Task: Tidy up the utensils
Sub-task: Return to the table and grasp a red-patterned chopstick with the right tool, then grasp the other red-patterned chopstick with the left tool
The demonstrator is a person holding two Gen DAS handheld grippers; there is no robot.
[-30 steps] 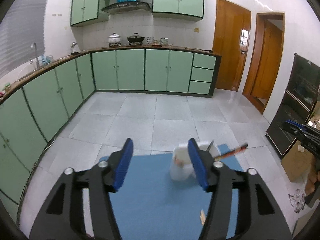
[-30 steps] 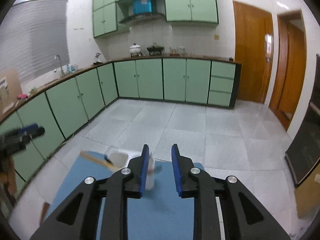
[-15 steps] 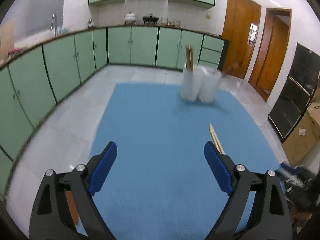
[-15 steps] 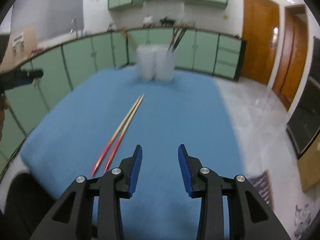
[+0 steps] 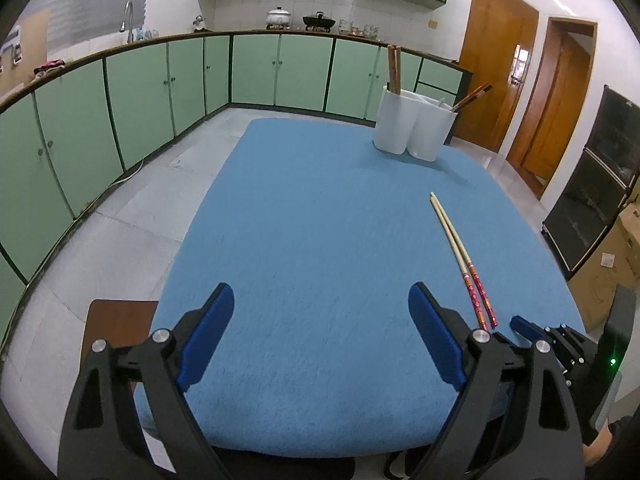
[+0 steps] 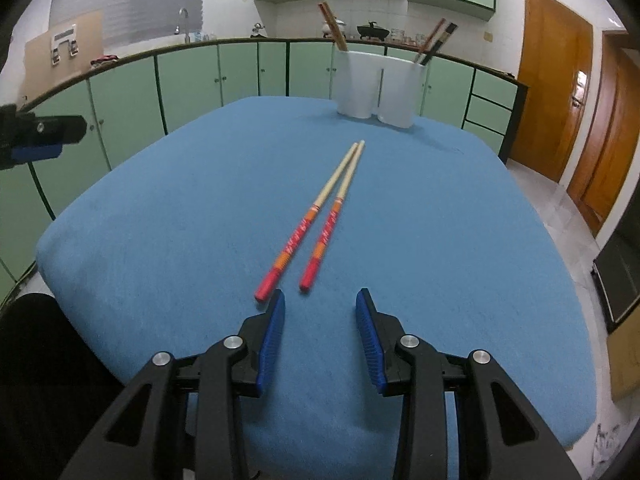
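A pair of chopsticks (image 6: 320, 216) with red and orange handles lies on the blue table (image 6: 160, 240), tips pointing toward a white utensil holder (image 6: 380, 82) at the far edge. The holder has other chopsticks (image 6: 332, 26) standing in its compartments. My right gripper (image 6: 320, 304) hovers open just short of the red handle ends, with nothing between its fingers. In the left wrist view the same chopsticks (image 5: 460, 256) lie to the right of my left gripper (image 5: 320, 312), which stands wide open over bare cloth. The holder (image 5: 414, 124) shows far back there too.
Green kitchen cabinets (image 5: 120, 92) line the wall behind and left of the table. A brown stool seat (image 5: 116, 320) sits beside the table's near left corner. Wooden doors (image 6: 556, 80) and a dark appliance (image 5: 600, 184) stand to the right.
Both grippers have dropped from high above the floor down to the near edge of the table. Both pairs of jaws stand wider than a second ago. The chopsticks and holder have come into close view.
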